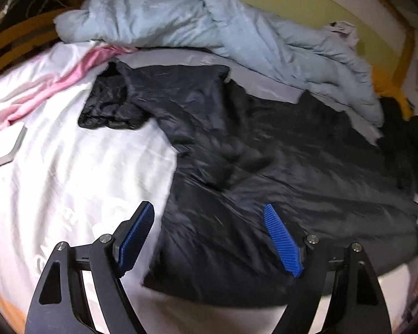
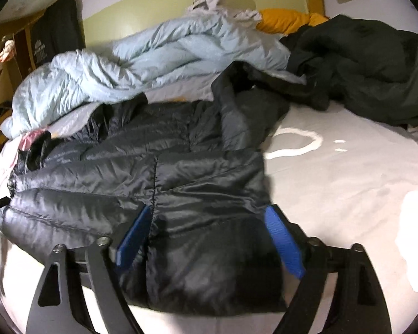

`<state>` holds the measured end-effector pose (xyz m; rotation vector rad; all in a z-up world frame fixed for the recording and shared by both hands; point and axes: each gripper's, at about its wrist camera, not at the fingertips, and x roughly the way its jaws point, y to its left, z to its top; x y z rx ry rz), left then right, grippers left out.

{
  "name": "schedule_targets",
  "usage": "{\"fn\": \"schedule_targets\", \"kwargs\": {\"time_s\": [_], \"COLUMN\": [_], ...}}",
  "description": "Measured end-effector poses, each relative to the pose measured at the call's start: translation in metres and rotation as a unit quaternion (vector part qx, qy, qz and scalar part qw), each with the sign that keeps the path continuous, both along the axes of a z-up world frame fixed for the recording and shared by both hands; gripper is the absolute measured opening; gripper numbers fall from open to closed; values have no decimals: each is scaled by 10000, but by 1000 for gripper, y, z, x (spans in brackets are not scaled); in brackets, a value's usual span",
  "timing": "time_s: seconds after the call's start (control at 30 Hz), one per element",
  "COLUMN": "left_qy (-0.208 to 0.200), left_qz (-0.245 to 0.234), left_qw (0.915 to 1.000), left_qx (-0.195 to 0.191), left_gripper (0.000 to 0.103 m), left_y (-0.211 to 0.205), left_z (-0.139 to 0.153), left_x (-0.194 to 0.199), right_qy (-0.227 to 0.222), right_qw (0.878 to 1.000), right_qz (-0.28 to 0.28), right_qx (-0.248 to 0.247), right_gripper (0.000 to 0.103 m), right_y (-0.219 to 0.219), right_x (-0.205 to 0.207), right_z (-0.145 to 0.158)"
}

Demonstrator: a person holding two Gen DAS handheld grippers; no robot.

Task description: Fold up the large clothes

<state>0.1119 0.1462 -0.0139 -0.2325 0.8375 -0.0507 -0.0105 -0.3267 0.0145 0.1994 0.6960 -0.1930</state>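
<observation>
Black puffer jacket (image 2: 142, 172): spread flat on the white bed sheet (image 2: 348, 172), hem nearest both cameras, one sleeve (image 1: 111, 105) flung toward 11 o'clock in the left view.

Left gripper (image 1: 209, 239): fingers spread wide, empty, poised over the hem corner at 6 o'clock.

Right gripper (image 2: 209, 239): fingers parted, nothing pinched, straddling the opposite hem corner.

Light-blue duvet (image 1: 181, 19): heaped at 12 o'clock, overlapping the jacket's far edge.

Handling note, as a judgement: pinch both hem layers at each corner together, lift evenly, keep the slippery shell taut, fold toward the collar, clear of the duvet.
</observation>
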Motion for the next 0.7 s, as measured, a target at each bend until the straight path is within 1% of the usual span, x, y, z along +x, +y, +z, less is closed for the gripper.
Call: {"fn": "schedule_targets", "kwargs": {"time_s": [0.07,0.1,0.13,0.17,0.2,0.23,0.27,0.3,0.33,0.37,0.4,0.43,0.5,0.6,0.67,0.7], "left_qy": [227,351,478,568,598,595,591,581,569,570,567,531,489,455,409,410], "left_qz": [-104,-103,-83,-75,-103,-136,-167,-197,-231,-292,-320,-322,-319,-307,-319,-320], "left_qw": [9991,9984,9978,9974,9974,9976,9977,9978,9976,9971,9970,9975,9983,9984,9984,9984], "left_qx": [-353,-441,-452,-427,-399,-339,-276,-252,-308,-414,-430,-325,-87,132,243,239], "left_gripper": [80,80,80,79,75,66,56,49,34,24,21,20,18,17,17,17], "left_y": [0,1,0,-1,-2,-4,-7,-9,-10,-11,-13,-16,-21,-21,-20,-19], "left_z": [-5,-9,-14,-19,-22,-23,-22,-21,-20,-19,-18,-16,-13,-7,-3,-2], "left_x": [1,3,4,6,7,6,5,5,3,1,0,-3,-11,-28,-42,-48], "right_qy": [-29,-7,48,211,418,754,933,864,834,863,855,848,845,764,648,619], "right_qw": [9999,9998,9996,9988,9977,9953,9926,9927,9928,9927,9923,9909,9891,9903,9916,9918], "right_qz": [-75,-107,-158,-242,-284,-305,-270,-267,-249,-129,4,138,205,182,135,120], "right_qx": [108,174,245,371,441,520,733,804,818,836,898,1038,1185,1147,1113,1110], "right_gripper": [87,87,87,87,87,87,87,87,85,74,57,50,25,18,18,18], "right_y": [-7,-10,-14,-20,-24,-28,-33,-35,-36,-34,-32,-29,-25,-21,-19,-18], "right_x": [-4,-4,-3,-1,2,8,12,11,11,12,13,12,9,-5,-19,-28], "right_z": [3,3,1,-5,-11,-21,-30,-32,-31,-29,-28,-27,-28,-21,-13,-10]}}
